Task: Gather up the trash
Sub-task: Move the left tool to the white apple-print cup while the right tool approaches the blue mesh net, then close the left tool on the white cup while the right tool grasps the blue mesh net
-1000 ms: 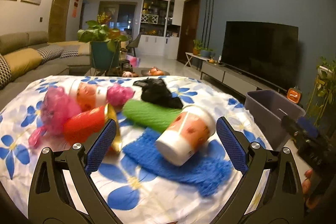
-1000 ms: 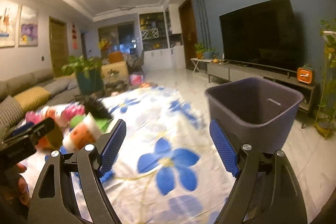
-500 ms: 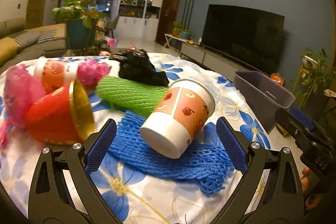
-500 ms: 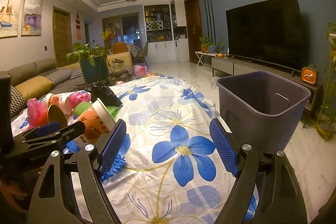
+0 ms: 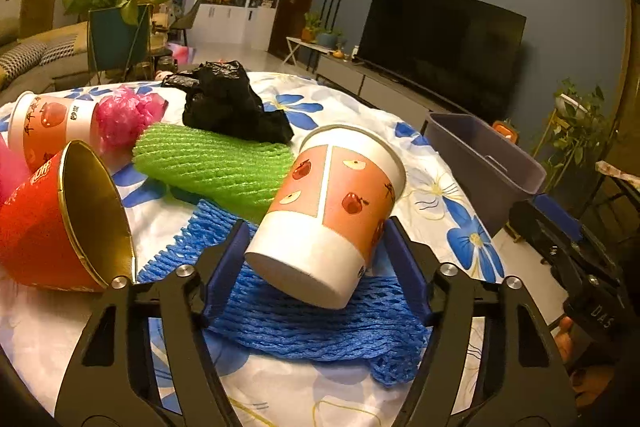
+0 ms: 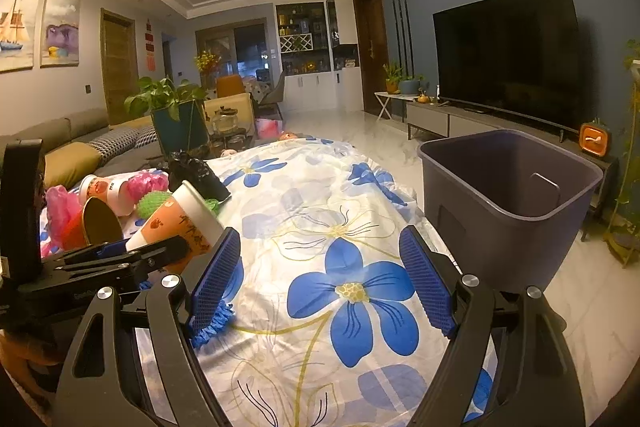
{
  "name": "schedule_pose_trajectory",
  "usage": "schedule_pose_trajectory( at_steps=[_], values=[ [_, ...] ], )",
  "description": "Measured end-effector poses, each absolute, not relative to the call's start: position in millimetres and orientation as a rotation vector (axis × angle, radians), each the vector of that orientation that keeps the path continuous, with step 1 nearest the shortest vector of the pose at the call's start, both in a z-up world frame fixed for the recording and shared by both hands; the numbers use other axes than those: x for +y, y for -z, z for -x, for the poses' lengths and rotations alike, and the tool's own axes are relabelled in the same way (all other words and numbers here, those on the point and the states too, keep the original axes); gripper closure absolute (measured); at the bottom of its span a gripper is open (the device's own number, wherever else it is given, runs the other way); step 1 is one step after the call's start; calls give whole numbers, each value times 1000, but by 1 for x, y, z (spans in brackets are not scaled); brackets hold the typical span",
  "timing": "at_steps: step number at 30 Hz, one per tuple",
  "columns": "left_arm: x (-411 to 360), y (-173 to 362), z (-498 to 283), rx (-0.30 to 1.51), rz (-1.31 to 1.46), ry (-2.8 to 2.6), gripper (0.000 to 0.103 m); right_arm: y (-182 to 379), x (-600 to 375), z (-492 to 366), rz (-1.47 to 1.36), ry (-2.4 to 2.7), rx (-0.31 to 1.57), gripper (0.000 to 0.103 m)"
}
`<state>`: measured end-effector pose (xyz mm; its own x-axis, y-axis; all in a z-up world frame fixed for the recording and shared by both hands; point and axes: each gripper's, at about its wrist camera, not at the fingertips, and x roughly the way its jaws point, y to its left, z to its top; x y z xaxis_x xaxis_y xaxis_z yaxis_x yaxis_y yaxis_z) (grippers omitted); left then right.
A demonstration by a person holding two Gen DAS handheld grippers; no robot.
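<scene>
A paper cup [image 5: 332, 195] printed with apples lies tilted on a blue foam net [image 5: 304, 323]. My left gripper [image 5: 316, 227] straddles the cup's lower end and its jaws are closing; the pads stand right at the cup's sides and the cup is not squashed. The right wrist view shows the same cup [image 6: 176, 219] between the left gripper's fingers [image 6: 156, 255]. My right gripper [image 6: 318, 247] hangs open over the flowered cloth [image 6: 352, 291] with nothing between its pads. The empty grey bin [image 6: 500, 199] stands just right of it.
Behind the cup lie a green foam net [image 5: 216, 163], a black plastic bag [image 5: 228, 107], a pink bag [image 5: 128, 115], a second paper cup [image 5: 48, 123] and a red gold-lined tub [image 5: 52, 227]. The bin [image 5: 484, 155] stands off the table's right edge. A TV unit runs along the far wall.
My left gripper has moved forward and down onto the apple cup, and its jaws have narrowed around the cup's base. The right gripper has stayed open near the bin.
</scene>
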<state>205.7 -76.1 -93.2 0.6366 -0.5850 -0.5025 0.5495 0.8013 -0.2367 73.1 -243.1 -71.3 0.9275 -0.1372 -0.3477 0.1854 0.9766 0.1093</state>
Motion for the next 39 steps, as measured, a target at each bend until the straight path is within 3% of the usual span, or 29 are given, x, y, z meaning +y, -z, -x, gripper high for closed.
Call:
schedule_pose_trajectory(
  at_steps=[7, 32, 39],
  values=[
    [-79, 90, -197, 553, 43, 651, 43, 74, -239, -76, -144, 154, 359, 24],
    [20, 42, -143, 367, 178, 463, 44, 98, -187, -104, -141, -31, 470, 24],
    [31, 46, -141, 368, 184, 453, 44, 114, -169, -112, -111, -56, 523, 39]
  ],
)
